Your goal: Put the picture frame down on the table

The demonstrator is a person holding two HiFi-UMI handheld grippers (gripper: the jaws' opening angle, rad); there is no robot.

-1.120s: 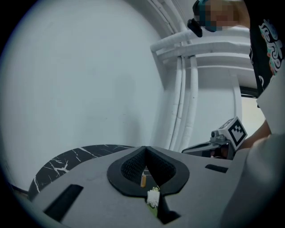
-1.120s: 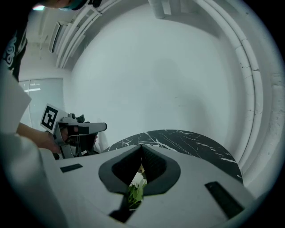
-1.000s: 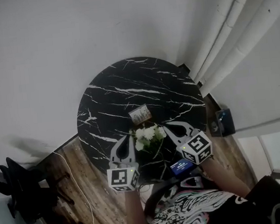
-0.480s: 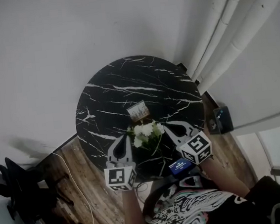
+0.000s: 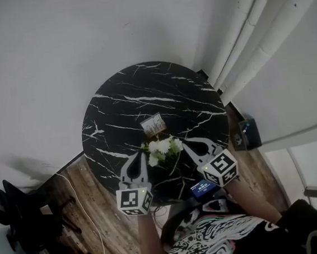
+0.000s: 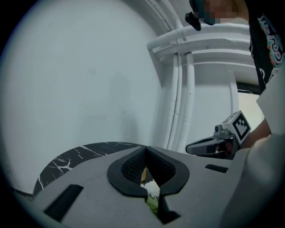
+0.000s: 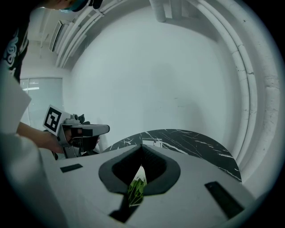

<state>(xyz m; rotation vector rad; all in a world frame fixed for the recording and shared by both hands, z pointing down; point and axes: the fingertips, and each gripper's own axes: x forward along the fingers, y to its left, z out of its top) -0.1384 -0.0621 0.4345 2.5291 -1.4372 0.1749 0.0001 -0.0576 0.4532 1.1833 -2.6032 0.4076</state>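
Head view shows, at the far left, a wooden floor (image 5: 94, 215) with a thin white cable (image 5: 83, 207) lying on it. Next comes the round black counter (image 5: 143, 91) with white veins. At its near edge is the left claw (image 5: 141, 155); in the left gripper view its two jaws are pressed together and nothing is pinched between them, only some white petals are seen behind them. The picture frame (image 5: 153, 124) rests on the counter near the middle, apart from both claws. Just in front of it is a bunch of white flowers (image 5: 162, 148), between the two claws. The right claw (image 5: 187, 145) is also pressed together and holds nothing. At the far right hangs a white curtain (image 5: 261, 34).
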